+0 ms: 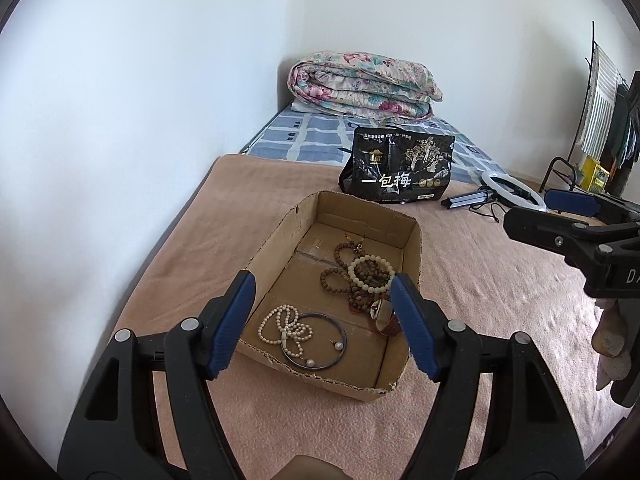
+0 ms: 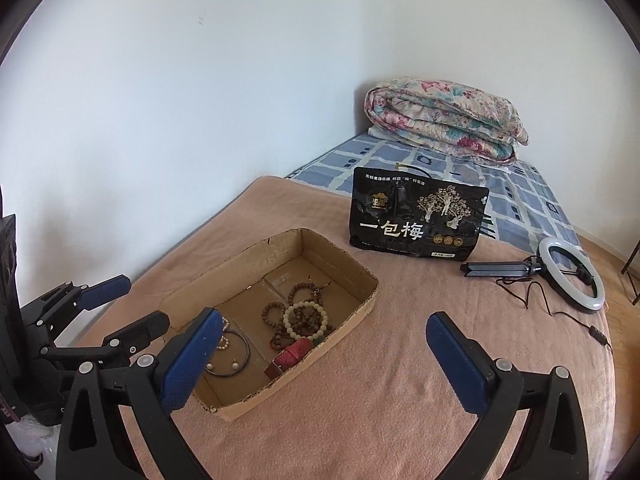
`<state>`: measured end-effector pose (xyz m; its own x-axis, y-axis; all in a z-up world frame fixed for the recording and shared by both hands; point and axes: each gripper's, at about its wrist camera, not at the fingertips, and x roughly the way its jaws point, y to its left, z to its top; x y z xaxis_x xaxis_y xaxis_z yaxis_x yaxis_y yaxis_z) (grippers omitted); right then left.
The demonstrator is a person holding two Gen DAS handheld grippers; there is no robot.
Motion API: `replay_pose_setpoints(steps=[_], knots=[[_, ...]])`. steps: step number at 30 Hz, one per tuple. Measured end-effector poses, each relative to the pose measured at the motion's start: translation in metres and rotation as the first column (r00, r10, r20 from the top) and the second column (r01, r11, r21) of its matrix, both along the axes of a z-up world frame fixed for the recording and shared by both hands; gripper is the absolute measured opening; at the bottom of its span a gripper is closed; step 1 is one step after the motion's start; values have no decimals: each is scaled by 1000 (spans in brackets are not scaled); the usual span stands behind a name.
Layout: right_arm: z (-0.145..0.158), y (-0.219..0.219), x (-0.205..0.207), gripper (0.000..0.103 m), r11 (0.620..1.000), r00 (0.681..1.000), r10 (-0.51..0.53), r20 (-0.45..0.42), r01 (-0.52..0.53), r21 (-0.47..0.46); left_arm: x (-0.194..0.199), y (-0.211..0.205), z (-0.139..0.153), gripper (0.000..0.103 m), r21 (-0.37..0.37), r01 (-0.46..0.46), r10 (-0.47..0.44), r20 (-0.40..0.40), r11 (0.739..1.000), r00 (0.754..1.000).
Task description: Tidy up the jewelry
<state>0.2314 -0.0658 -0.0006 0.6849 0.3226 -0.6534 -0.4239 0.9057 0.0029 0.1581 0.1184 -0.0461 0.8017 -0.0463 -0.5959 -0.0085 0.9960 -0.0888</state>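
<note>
Both jaws gape wide, holding nothing. Left gripper (image 1: 322, 320) hovers over the box (image 1: 276, 236) on the blanket (image 1: 480, 280), above pearls (image 1: 285, 326), bangle (image 1: 340, 346) and beads (image 1: 370, 274). Best to descend on one piece alone, avoiding tangled strands. Right gripper (image 2: 324, 354) waits beside the box.

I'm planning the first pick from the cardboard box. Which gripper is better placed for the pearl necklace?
Left. The left gripper is open right over the box, the pearl necklace between its fingers; the right gripper is off beside it.
</note>
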Motion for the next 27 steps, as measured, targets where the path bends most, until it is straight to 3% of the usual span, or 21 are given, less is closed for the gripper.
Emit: replay_pose_setpoints(steps=[8, 12, 20, 27], knots=[[20, -37, -32, 103, 999, 999, -33, 42, 32, 6, -34, -17, 20, 73, 18, 6, -7, 20, 1000, 1000], [26, -53, -48, 103, 999, 998, -45, 52, 44, 14, -54, -33, 31, 85, 47, 18, -20, 43, 999, 999], [37, -76, -85, 103, 998, 990, -56, 127, 61, -33, -93, -56, 46, 86, 54, -2, -2, 64, 999, 998], [37, -93, -110, 103, 996, 987, -87, 138, 90, -18, -117, -51, 59, 90, 8, -60, 59, 80, 998, 995]])
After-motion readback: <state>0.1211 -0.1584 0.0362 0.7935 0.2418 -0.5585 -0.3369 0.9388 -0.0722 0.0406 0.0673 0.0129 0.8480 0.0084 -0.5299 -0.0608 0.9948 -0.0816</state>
